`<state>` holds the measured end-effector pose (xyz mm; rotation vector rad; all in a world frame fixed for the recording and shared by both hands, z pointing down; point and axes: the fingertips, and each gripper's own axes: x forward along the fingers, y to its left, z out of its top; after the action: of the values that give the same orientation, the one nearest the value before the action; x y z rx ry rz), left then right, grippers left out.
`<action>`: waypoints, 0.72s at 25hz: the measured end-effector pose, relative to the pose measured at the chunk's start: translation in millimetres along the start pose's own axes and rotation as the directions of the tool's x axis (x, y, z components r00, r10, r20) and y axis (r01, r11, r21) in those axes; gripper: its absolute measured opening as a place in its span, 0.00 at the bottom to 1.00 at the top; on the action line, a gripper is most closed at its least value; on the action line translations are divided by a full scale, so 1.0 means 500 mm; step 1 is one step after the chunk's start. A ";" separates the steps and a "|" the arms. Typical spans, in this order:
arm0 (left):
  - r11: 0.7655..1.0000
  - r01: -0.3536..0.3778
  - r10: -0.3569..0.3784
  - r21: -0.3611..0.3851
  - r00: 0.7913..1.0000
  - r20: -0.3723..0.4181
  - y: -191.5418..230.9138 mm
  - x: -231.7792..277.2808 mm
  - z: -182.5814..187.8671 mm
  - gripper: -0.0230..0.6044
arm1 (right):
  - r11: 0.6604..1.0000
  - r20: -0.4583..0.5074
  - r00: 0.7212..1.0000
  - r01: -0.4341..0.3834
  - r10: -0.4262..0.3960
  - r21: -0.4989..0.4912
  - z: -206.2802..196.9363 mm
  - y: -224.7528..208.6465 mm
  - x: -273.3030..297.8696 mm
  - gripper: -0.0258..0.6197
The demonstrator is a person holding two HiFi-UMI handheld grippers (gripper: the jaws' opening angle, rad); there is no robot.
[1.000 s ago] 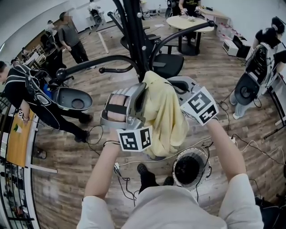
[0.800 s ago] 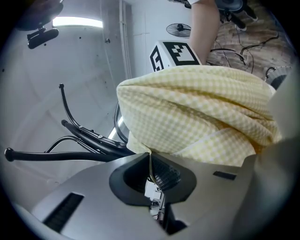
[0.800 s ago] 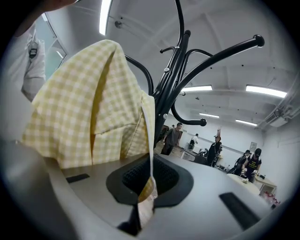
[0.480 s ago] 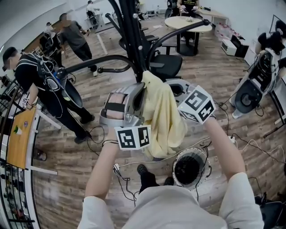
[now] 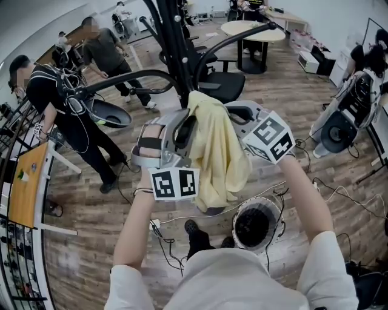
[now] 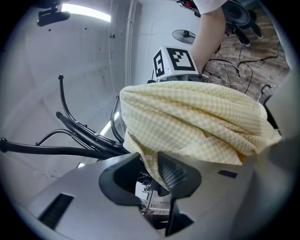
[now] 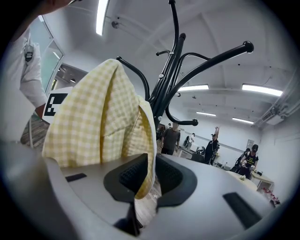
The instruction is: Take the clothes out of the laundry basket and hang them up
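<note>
Over the coat stand (image 5: 177, 54) our yellow checked garment (image 5: 215, 151) hangs draped. The left tongs (image 6: 149, 165) and right tongs (image 7: 151, 174) have just been opening, cloth slack between them. The laundry basket (image 5: 257, 227) below it may hold more.

- Ceiling strip lights (image 7: 262, 89) are lighting the room brightly and evenly; one tube (image 6: 86, 11) is glaring white.
- Fisheye lenses are bending the edges, and dark corners are ringing both gripper views.
- The yellow checked cloth (image 7: 98, 117) is showing sharp; nearest foreground is blurring.
</note>
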<state>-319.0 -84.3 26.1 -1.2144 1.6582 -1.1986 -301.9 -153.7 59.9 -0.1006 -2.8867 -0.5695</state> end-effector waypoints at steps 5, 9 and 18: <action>1.000 0.015 -0.015 -0.020 1.000 -0.002 0.002 -0.011 0.006 0.33 | 1.000 0.014 1.000 0.018 -0.018 -0.013 0.011 -0.010 -0.028 0.20; 0.999 0.008 -0.009 -0.049 1.000 -0.014 0.011 -0.021 0.000 0.36 | 0.999 0.032 0.999 0.036 -0.035 -0.011 0.018 -0.022 -0.046 0.21; 0.985 -0.027 0.033 -0.169 0.999 0.030 0.066 -0.072 0.004 0.36 | 0.995 0.085 0.991 0.101 -0.100 -0.003 0.054 -0.040 -0.115 0.21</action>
<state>-316.1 -46.3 -4.7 -1.3001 1.7760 -1.0312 -252.8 -163.4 16.2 0.0202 -2.9858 -0.6070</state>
